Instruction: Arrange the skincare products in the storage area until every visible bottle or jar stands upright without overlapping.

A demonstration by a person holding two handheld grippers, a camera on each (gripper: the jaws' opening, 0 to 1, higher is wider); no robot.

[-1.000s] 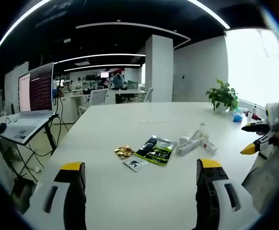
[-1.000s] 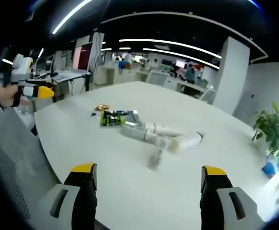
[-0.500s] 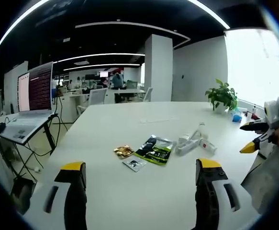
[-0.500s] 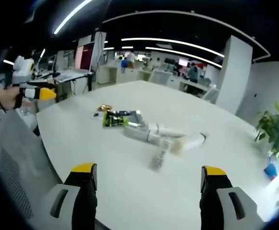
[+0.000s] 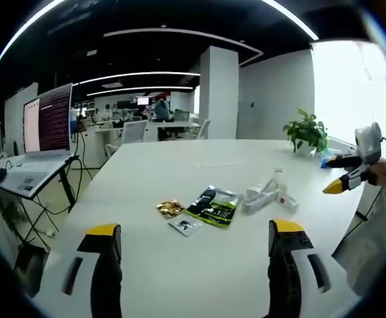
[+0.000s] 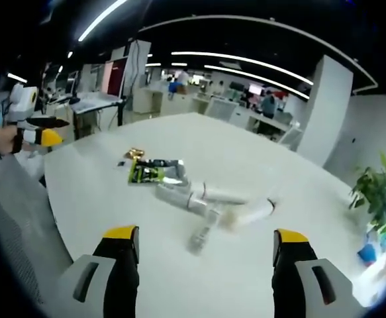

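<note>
Left gripper view: both grippers (image 5: pixel 191 242) (image 6: pixel 206 245) wide open, empty; white plastic tubes (image 5: pixel 267 197) lying flat, glossy table (image 5: pixel 179 265)

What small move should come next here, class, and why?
Probably bring the right gripper forward toward the white tubes lying on their sides in a heap on the table. Both grippers are open and empty, short of the products, none of which stands upright yet.
</note>
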